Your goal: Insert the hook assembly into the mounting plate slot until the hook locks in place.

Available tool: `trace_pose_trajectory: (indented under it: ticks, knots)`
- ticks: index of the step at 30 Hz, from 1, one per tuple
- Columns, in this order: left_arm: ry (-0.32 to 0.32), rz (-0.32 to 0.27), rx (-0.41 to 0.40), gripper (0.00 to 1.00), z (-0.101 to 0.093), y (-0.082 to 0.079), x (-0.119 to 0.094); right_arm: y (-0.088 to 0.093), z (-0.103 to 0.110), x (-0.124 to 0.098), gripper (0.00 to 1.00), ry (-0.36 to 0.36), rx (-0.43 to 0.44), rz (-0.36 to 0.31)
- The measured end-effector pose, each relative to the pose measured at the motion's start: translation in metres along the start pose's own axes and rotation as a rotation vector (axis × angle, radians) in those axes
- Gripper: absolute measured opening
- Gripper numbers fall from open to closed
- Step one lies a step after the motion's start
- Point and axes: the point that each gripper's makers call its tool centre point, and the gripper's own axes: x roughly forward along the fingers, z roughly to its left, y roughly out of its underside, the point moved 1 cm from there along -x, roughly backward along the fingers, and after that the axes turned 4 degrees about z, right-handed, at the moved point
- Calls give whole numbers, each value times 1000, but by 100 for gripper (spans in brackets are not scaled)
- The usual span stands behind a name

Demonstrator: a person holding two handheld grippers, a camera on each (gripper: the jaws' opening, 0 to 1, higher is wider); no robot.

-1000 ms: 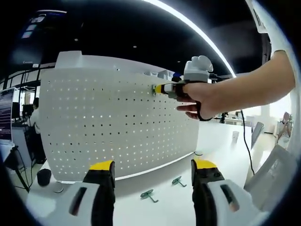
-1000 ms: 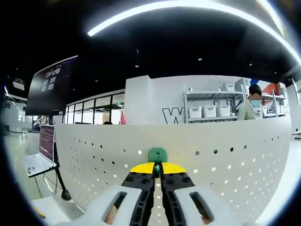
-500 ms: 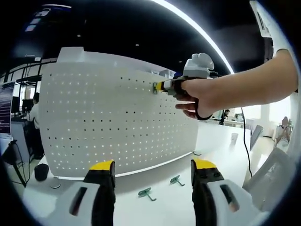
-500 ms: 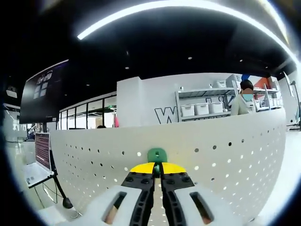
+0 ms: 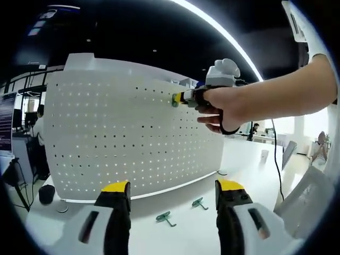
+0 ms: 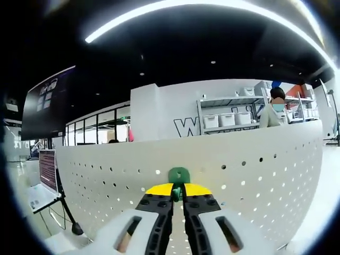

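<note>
At pegboard [image 6: 265,170]: right gripper [image 6: 177,189] pinches green hook [image 6: 179,175] against the holes.
Left gripper [image 5: 171,187]: jaws spread, holding nothing.
Table [image 5: 186,234]: two spare hooks [image 5: 164,217].

Two hooks [image 5: 164,217] before pegboard [image 5: 127,143]

— Light, as seen along my fingers? 
— Bright, even. One long ceiling strip light [image 5: 223,34] arcs overhead, glaring white against a dark ceiling. Daylight blooms beyond the pegboard [image 5: 133,143], washing out the right.
— Shadows, sharpness?
— Soft shadow under the pegboard's foot. Centre crisp; edges bowed, smeared by fisheye.
</note>
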Motion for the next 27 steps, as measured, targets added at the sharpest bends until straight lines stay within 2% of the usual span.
trace_pose_trajectory:
  ticks: [5,7,10,11,13,18,22,25,27]
  knots:
    - [-2,2,-2,66,0,0,0,0,3,-1,7,-19,-15,7]
    - [-2,5,-1,66,0,1,0,1,6,-4,12,-37,-37,10]
    - [-1,6,2,66,0,1,0,4,12,-6,19,-76,-15,18]
    - [3,7,3,66,-1,2,0,3,14,-8,21,-79,-42,11]
    - [4,9,7,67,-2,2,0,5,17,-8,32,-99,-27,18]
    - [4,3,4,67,-2,0,0,9,21,-13,40,-134,-44,24]
    - [2,2,1,68,-1,0,-1,9,17,-15,50,-144,-49,22]
    - [3,1,2,68,-2,0,0,11,16,-15,62,-158,-7,21]
    - [6,3,3,68,-3,0,0,11,15,-16,64,-157,-11,21]
